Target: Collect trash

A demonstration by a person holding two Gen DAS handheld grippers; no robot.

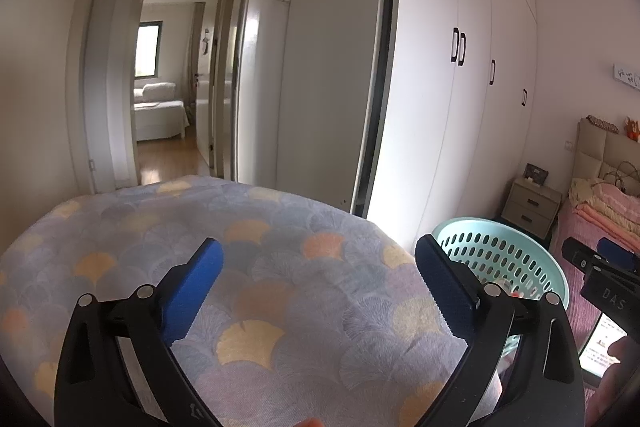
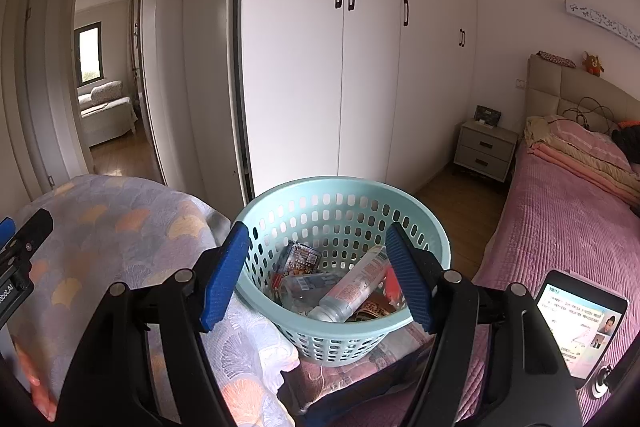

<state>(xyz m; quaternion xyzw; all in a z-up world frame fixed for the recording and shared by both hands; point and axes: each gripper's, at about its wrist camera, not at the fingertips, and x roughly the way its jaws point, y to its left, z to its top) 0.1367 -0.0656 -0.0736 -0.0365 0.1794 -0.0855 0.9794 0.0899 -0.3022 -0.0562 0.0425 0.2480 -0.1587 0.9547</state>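
Both tools are spread wide and carry nothing: the left tool point(image 1: 320, 287) hangs above the fan-patterned quilt point(image 1: 260, 267), and the right tool point(image 2: 316, 275) hangs right over the mouth of the pale green basket point(image 2: 436, 239), its blue pads framing the opening. The trash sits inside that basket, where a clear plastic bottle point(image 2: 352, 287) lies slanted across printed snack wrappers point(image 2: 300, 259) and a red packet point(image 2: 394, 287). The basket seems to be kept at the seam between the quilt and the pink bedspread point(image 2: 560, 227) so that either arm can drop things into it without a long reach, and the right tool's released stance directly above suits a drop just made or a check of the contents; I would judge the collecting well advanced, since no loose litter shows on either cover. The right wrist view is the one that looks down into the basket and shows what it holds, along with a lit tablet point(image 2: 580, 319) lying on the bedspread at the near right. The left wrist view catches only the basket's rim and perforated wall behind its own right finger, but it shows a broad stretch of quilt with nothing on it, and the other tool's tip at its far right edge.
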